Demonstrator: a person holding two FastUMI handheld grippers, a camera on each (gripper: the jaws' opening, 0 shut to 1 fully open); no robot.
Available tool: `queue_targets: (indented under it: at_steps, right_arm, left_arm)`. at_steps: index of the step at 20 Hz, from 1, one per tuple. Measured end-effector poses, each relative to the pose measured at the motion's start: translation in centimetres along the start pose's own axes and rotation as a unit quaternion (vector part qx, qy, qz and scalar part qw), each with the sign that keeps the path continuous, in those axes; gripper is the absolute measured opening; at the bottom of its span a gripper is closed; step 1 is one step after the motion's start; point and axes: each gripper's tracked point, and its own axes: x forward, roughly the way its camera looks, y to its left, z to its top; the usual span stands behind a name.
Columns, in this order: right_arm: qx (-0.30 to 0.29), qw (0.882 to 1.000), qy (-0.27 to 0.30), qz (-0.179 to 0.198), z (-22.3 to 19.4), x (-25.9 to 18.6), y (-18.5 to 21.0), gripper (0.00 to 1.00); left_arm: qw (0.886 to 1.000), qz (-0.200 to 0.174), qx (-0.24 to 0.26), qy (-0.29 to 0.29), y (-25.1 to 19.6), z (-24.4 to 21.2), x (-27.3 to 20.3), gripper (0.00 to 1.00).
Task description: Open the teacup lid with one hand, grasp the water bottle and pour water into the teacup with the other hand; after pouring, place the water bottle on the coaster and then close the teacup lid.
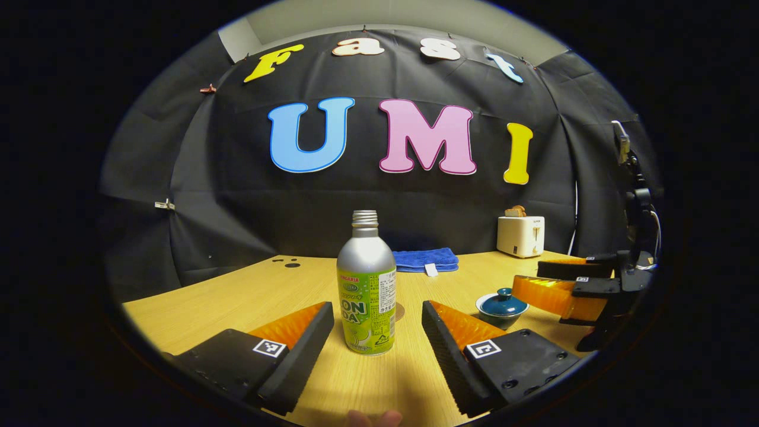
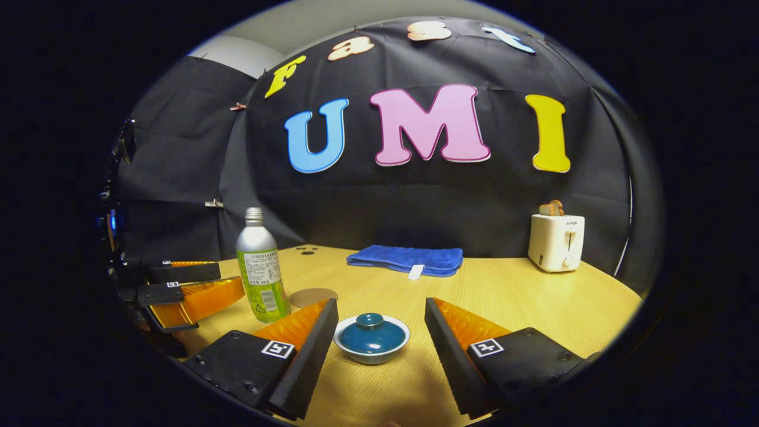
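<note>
A silver water bottle (image 1: 366,284) with a green label stands upright on the wooden table, uncapped. My left gripper (image 1: 377,323) is open, its fingers on either side of the bottle without touching it. A round brown coaster (image 2: 313,296) lies just behind the bottle. The teacup (image 2: 372,339), a white bowl with a blue knobbed lid on it, sits between the open fingers of my right gripper (image 2: 379,323), apart from both. The teacup (image 1: 501,306) also shows in the left gripper view, with the right gripper (image 1: 563,287) beside it. The left gripper (image 2: 190,287) appears left of the bottle (image 2: 260,276).
A folded blue towel (image 2: 408,260) lies at the back of the table (image 2: 533,302). A white toaster (image 2: 555,241) with toast in it stands at the back right. Black cloth walls close the booth behind.
</note>
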Motion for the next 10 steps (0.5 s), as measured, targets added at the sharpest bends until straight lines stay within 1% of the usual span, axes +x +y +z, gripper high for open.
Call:
queue_targets:
  at_steps: [1,3,7,8,10]
  right_arm:
    - [0.001,1.0,0.02,0.004,-0.5,0.6,0.1,0.9]
    - [0.003,0.999,0.037,0.005,-0.8,1.3,0.1,0.82]
    - [-0.004,0.999,0.043,0.008,-1.0,2.5,0.5,0.81]
    - [-0.006,0.999,0.048,0.01,-1.2,2.5,0.8,0.71]
    - [-0.01,0.998,0.058,0.013,-1.7,3.0,0.9,0.7]
  left_arm:
    - [1.0,0.0,0.0,0.0,0.0,-0.1,0.0,0.95]
    - [1.0,0.0,0.0,0.0,0.0,-0.1,-0.1,0.94]
    - [1.0,0.0,0.0,0.0,0.0,-0.1,0.0,0.94]
    - [1.0,0.0,0.0,0.0,0.0,-0.1,0.0,0.95]
    - [1.0,0.0,0.0,0.0,0.0,-0.1,0.0,0.95]
